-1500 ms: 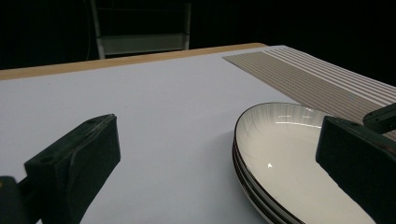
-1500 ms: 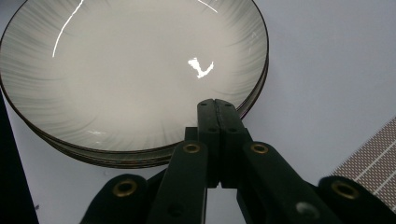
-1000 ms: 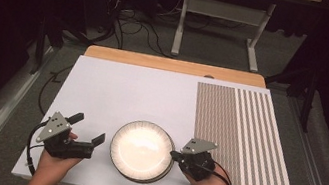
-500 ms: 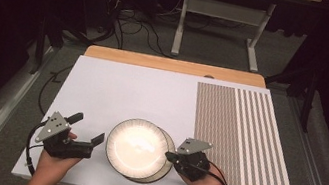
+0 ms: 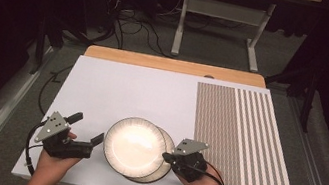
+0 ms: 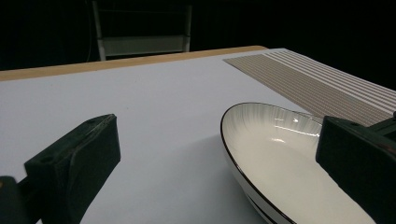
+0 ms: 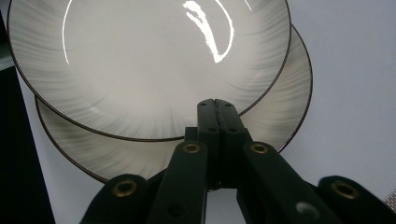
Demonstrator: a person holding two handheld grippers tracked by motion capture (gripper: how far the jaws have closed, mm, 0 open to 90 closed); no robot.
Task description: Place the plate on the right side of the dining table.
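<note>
upper plate (image 5: 134, 147) lies shifted left on lower plate (image 5: 162, 170), near front edge of worktop (image 5: 118, 85) | right tool (image 5: 167, 158) has jaws together on upper plate's rim, likely to slide it off | left tool (image 5: 88, 133), jaws apart, waits left of the plates | right gripper view shows the offset of the two rims; left gripper view shows upper plate (image 6: 280, 158) tilted

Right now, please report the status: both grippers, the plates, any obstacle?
Left gripper open, beside the plates. Right gripper shut, jaws pressed against the top plate rim. Top plate sits off-centre on the bottom plate. Nothing in the way.
</note>
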